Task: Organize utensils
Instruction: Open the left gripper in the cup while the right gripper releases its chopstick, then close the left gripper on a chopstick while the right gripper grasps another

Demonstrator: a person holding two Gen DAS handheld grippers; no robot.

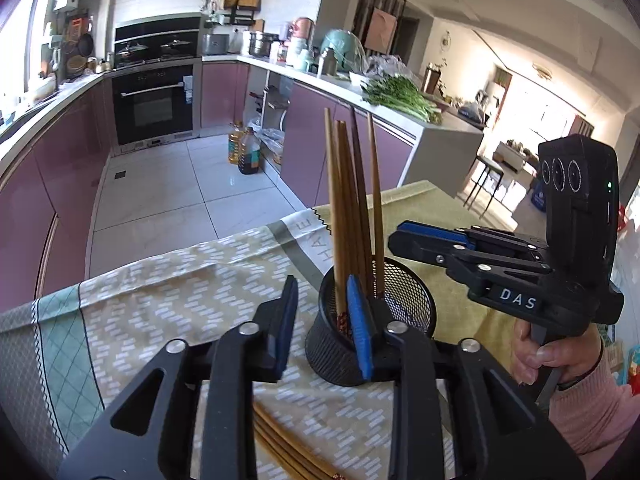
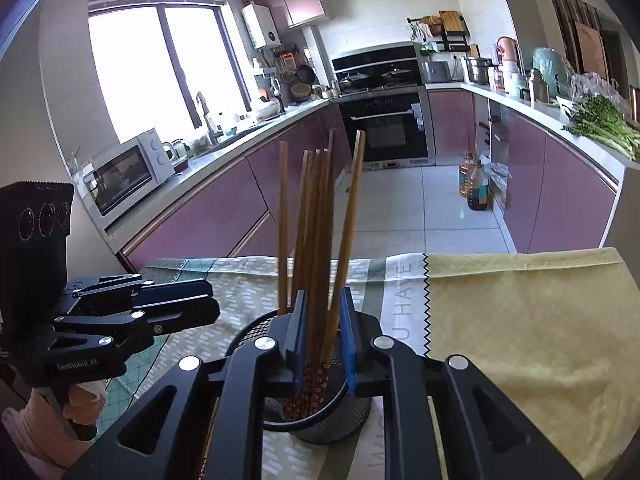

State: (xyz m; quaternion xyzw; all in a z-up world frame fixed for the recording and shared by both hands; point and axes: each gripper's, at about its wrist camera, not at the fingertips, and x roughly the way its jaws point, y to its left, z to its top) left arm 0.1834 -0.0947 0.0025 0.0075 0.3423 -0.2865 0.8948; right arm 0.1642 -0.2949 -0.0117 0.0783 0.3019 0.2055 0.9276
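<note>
A black mesh holder (image 1: 372, 320) stands on the tablecloth with several wooden chopsticks (image 1: 352, 216) upright in it. My left gripper (image 1: 324, 328) is open, its right finger at the holder's rim, nothing between its fingers. More chopsticks (image 1: 288, 448) lie flat on the cloth under it. My right gripper (image 1: 404, 236) shows at the right, above the holder. In the right wrist view my right gripper (image 2: 324, 340) is open, its fingers straddling the standing chopsticks (image 2: 320, 232) over the holder (image 2: 320, 420) without squeezing them. The left gripper (image 2: 188, 308) is at the left.
The table carries a patterned cloth (image 1: 180, 288) and a yellow cloth (image 2: 520, 320). Its far edge drops to the tiled kitchen floor (image 1: 168, 192). Purple cabinets, an oven (image 1: 152, 104) and oil bottles (image 1: 244, 152) lie beyond.
</note>
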